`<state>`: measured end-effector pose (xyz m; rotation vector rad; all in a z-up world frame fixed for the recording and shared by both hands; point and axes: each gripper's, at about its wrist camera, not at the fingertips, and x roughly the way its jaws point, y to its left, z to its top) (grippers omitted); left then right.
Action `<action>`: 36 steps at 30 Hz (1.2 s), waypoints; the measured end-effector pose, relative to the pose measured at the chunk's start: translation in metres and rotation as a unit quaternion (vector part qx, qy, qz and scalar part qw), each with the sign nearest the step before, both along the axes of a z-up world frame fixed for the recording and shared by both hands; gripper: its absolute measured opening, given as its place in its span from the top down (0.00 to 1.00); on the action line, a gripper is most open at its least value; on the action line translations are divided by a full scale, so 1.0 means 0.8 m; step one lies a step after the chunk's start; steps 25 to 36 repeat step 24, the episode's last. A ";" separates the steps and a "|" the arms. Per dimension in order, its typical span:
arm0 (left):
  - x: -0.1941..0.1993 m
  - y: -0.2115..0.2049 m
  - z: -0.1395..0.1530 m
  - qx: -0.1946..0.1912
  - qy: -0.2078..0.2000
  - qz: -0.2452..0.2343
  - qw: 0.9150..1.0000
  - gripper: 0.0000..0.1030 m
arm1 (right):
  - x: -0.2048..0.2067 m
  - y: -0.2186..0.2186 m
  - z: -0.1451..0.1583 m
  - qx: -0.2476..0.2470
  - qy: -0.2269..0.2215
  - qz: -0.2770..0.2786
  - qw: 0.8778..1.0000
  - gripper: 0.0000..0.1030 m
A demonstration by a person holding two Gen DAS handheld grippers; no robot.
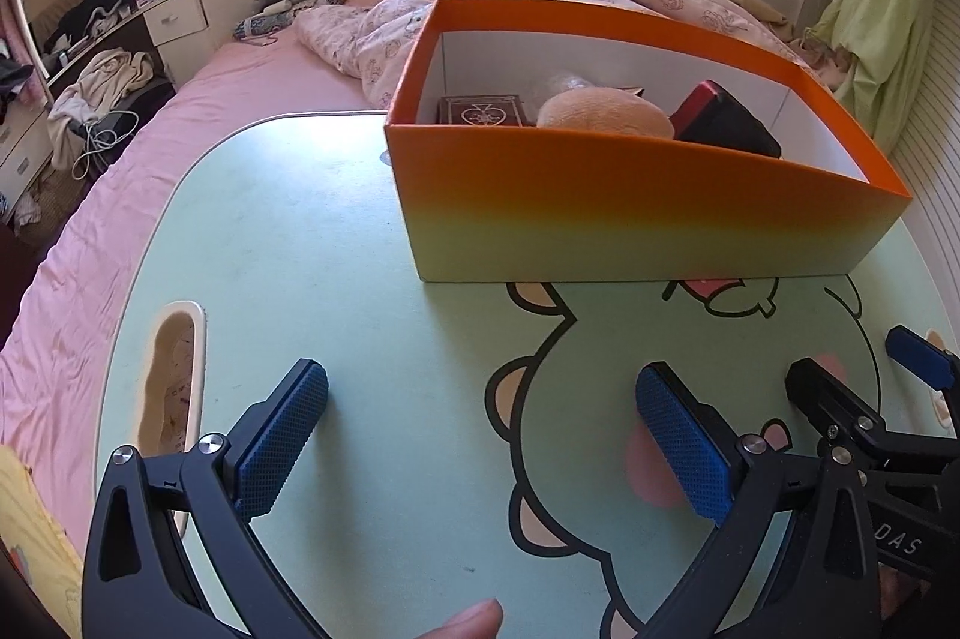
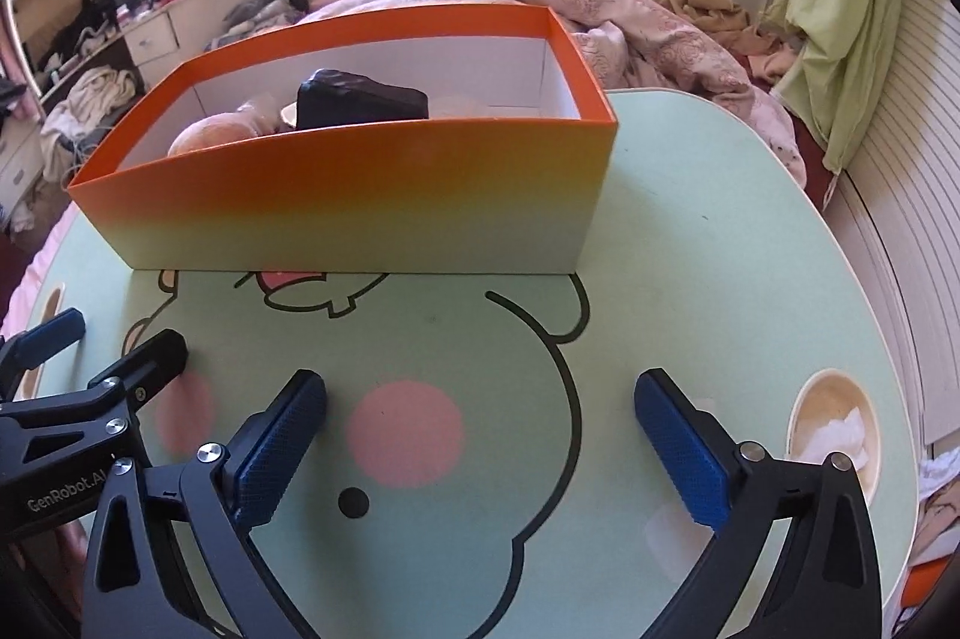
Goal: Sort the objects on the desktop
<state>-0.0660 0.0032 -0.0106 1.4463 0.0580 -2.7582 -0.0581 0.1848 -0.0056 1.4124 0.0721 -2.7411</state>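
Note:
An orange box [image 1: 630, 195] [image 2: 360, 195] with a white inside stands on the pale green cartoon table [image 1: 336, 231] [image 2: 690, 249]. Inside it lie a dark patterned card box [image 1: 480, 110], a peach plush lump [image 1: 606, 114] [image 2: 210, 132] and a black and red case [image 1: 729, 123] [image 2: 360, 99]. My left gripper [image 1: 480, 399] hangs open over the bare tabletop in front of the box, nothing between its blue pads. My right gripper [image 2: 480, 399] is open too, above the pink cheek print, holding nothing. Each gripper shows at the edge of the other's view.
The table sits on a bed with a pink sheet [image 1: 120, 219] and a rumpled floral quilt [image 1: 384, 33] [image 2: 660, 33]. Cup holes are cut into the table's left [image 1: 174, 375] and right [image 2: 834, 423] edges. A fingertip [image 1: 468, 621] shows at the bottom. A cluttered desk [image 1: 90, 15] stands far left.

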 end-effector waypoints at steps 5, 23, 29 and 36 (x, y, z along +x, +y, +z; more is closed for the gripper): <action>0.000 -0.003 0.000 0.000 0.000 0.007 1.000 0.00 | -0.008 0.000 -0.001 0.000 0.002 0.012 1.000 0.00; -0.006 -0.007 0.001 0.000 0.002 0.009 1.000 0.00 | -0.018 -0.002 -0.001 0.001 0.003 0.014 1.000 0.00; -0.006 -0.007 0.001 0.000 0.002 0.009 1.000 0.00 | -0.018 -0.003 0.000 0.001 0.003 0.014 1.000 0.00; -0.006 -0.007 0.001 0.000 0.002 0.009 1.000 0.00 | -0.018 -0.003 0.000 0.001 0.003 0.014 1.000 0.00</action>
